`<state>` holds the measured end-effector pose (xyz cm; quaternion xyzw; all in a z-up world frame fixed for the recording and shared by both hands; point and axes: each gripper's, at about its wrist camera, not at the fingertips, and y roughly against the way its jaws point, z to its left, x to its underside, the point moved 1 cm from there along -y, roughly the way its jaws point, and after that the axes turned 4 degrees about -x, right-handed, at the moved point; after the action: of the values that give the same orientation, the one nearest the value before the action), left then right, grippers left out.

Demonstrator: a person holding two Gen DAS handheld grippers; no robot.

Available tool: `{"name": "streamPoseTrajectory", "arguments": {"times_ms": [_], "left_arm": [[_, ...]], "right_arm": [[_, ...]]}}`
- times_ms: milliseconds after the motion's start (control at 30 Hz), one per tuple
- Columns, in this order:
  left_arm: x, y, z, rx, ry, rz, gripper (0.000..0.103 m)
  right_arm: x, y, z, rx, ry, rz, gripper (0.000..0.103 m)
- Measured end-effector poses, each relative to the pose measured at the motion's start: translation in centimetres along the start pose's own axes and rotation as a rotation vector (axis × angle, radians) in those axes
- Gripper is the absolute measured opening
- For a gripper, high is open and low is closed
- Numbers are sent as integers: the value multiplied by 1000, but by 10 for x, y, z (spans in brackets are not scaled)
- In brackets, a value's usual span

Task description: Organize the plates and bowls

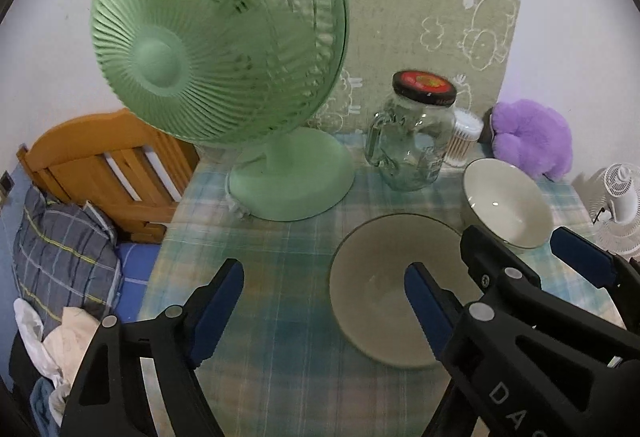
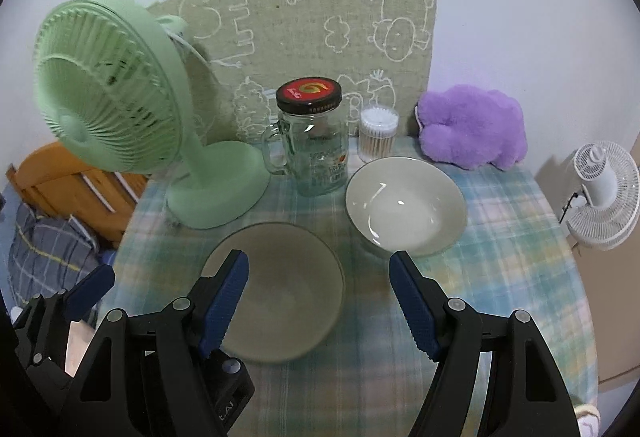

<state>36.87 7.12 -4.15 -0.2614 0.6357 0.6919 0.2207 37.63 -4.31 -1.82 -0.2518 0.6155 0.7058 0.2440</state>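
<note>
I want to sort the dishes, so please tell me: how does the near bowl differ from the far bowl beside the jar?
The near bowl looks matte grey-beige; the far bowl is glossy and whiter, with bright reflections inside. The near bowl lies close to the fingers; the far bowl sits nearer the glass jar. Both are round, empty, upright and rest on the checked tablecloth.

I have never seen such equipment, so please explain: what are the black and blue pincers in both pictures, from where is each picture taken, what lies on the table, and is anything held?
They are two hand-held grippers, each carrying a wide-angle camera looking along its fingers. One picture comes from the left gripper, the other from the right gripper. On the checked tablecloth stand a grey bowl, a white bowl, a green fan, a glass jar, a tub of cotton swabs and a purple plush toy. Both grippers are open and hold nothing.
</note>
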Motion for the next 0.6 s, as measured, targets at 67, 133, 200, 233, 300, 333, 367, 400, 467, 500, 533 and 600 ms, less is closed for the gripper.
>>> {"name": "streamPoseTrajectory", "arguments": {"times_ms": [67, 133, 200, 233, 300, 333, 367, 400, 467, 500, 533, 600], "left_arm": [[1, -14, -2, 6, -6, 15, 76], [3, -26, -4, 15, -12, 34, 72], [5, -37, -7, 20, -17, 48, 68], [6, -42, -7, 27, -20, 56, 66], [8, -51, -8, 37, -19, 74, 57], [9, -55, -9, 35, -20, 82, 55], [9, -58, -10, 34, -21, 84, 48], [10, -61, -11, 31, -23, 91, 42], [13, -67, -11, 30, -29, 108, 32], [13, -69, -12, 28, -35, 114, 27], [14, -70, -14, 26, -43, 119, 26], [15, -71, -16, 33, -49, 117, 20]], "right_arm": [[-1, -14, 0, 16, 2, 11, 67], [-1, -28, -2, 26, 0, 34, 61], [1, -40, -5, 37, -6, 55, 57], [2, -44, -6, 40, -7, 62, 55], [5, -55, -7, 45, -6, 80, 51], [6, -60, -8, 43, -5, 89, 47], [7, -64, -8, 42, -7, 100, 42], [8, -68, -8, 41, -8, 108, 40], [10, -74, -9, 40, -12, 123, 31], [11, -76, -10, 46, -13, 125, 28], [12, -78, -11, 61, -16, 119, 23], [14, -79, -13, 61, -22, 109, 21]]}}
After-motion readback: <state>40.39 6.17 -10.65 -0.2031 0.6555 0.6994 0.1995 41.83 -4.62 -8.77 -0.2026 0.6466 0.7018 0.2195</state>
